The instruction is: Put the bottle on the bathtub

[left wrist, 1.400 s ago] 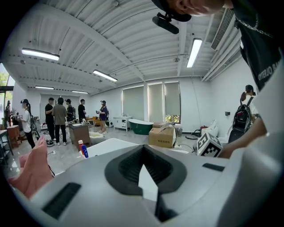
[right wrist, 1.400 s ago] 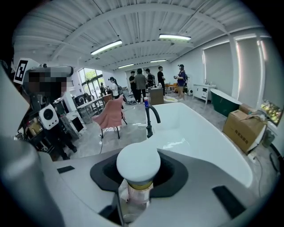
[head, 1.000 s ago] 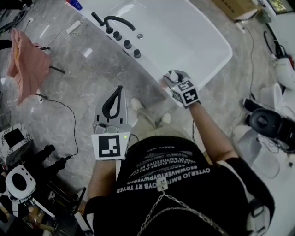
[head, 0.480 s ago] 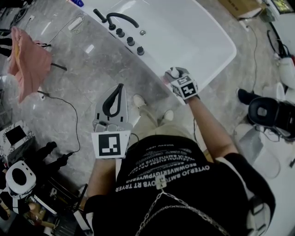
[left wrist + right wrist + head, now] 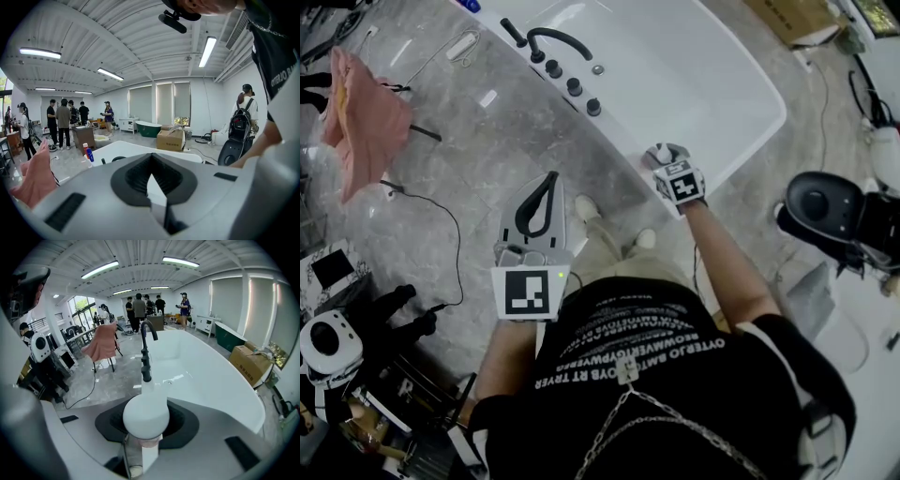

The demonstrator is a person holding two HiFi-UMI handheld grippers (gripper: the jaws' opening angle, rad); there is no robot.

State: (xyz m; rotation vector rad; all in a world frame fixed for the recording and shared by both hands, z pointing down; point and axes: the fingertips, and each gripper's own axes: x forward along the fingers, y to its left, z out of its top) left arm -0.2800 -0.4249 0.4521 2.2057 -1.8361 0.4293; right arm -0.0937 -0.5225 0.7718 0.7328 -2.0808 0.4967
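Right now the right gripper (image 5: 666,156) clamps the white round-capped bottle (image 5: 145,416) just below its cap, jaws partly spread around it, angled down above the bathtub's rim (image 5: 243,394), ready for placing. The left gripper (image 5: 151,180) hangs aside, closed and empty, out of the way.

Holds the left gripper (image 5: 546,180) out in front of the waist, tilted slightly down, jaws together with nothing between them. Extends the right forearm (image 5: 727,267) forward and to the side, with the right gripper (image 5: 667,153) pitched steeply down, jaws clamped on a round-topped white bottle (image 5: 146,417).
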